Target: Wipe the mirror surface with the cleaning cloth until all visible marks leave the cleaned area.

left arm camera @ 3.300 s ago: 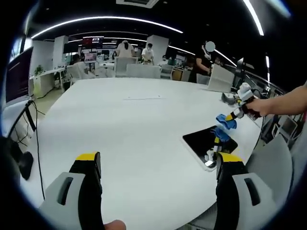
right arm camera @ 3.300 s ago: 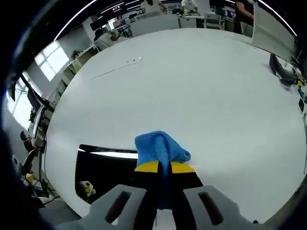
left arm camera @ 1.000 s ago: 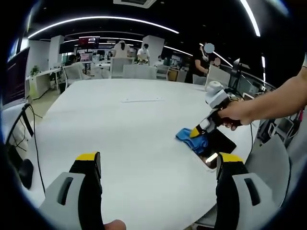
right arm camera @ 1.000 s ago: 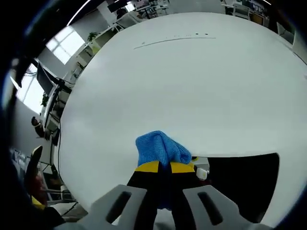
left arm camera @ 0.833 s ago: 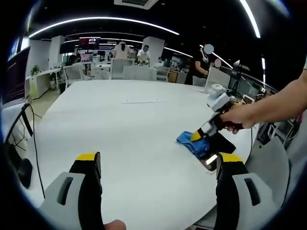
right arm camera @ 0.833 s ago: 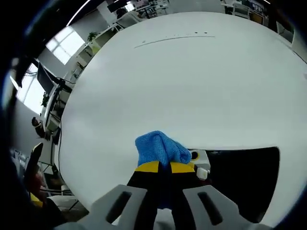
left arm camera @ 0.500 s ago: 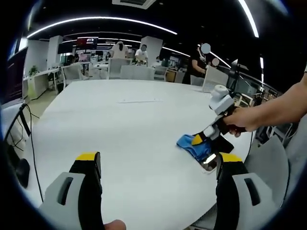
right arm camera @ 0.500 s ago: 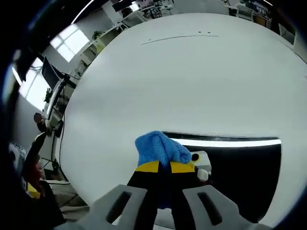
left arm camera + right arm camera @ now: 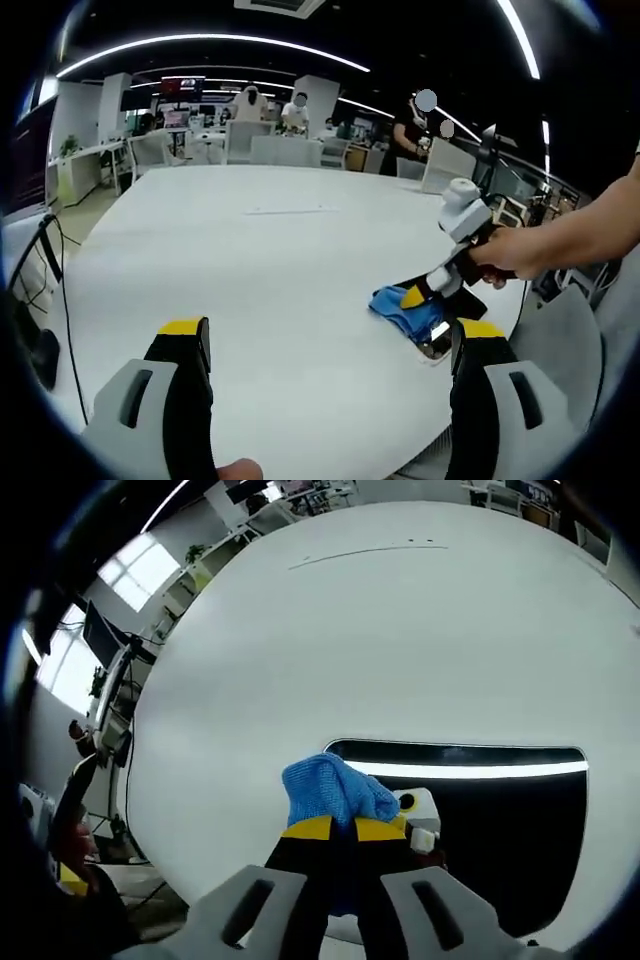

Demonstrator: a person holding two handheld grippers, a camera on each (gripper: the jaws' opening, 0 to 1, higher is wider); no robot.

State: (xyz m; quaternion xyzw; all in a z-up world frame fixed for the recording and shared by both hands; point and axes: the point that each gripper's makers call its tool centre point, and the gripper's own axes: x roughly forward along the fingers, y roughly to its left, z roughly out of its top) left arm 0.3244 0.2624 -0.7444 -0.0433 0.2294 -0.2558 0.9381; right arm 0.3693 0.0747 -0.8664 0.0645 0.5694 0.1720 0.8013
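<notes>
Mirror (image 9: 436,335) is lying flat near the white table (image 9: 260,270) edge, right gripper (image 9: 412,297) pressing the blue cloth (image 9: 395,304) on it; left gripper (image 9: 325,345) is idling, jaws wide apart.

Right gripper view: right gripper (image 9: 334,828) is clamping the soft, bunched cloth (image 9: 335,790) over the mirror (image 9: 500,830); glass likely fragile, so press lightly.

1. The right gripper (image 9: 334,832), its yellow-tipped black jaws closed together, clamps a bunched blue woven cleaning cloth (image 9: 333,791) at 6 o'clock.
2. The cloth lies over the near left corner of a dark rectangular mirror (image 9: 500,830), which stretches toward 4 o'clock.
3. The mirror rests on a broad white round table (image 9: 380,640), reflecting a bright ceiling strip along its far edge.
</notes>
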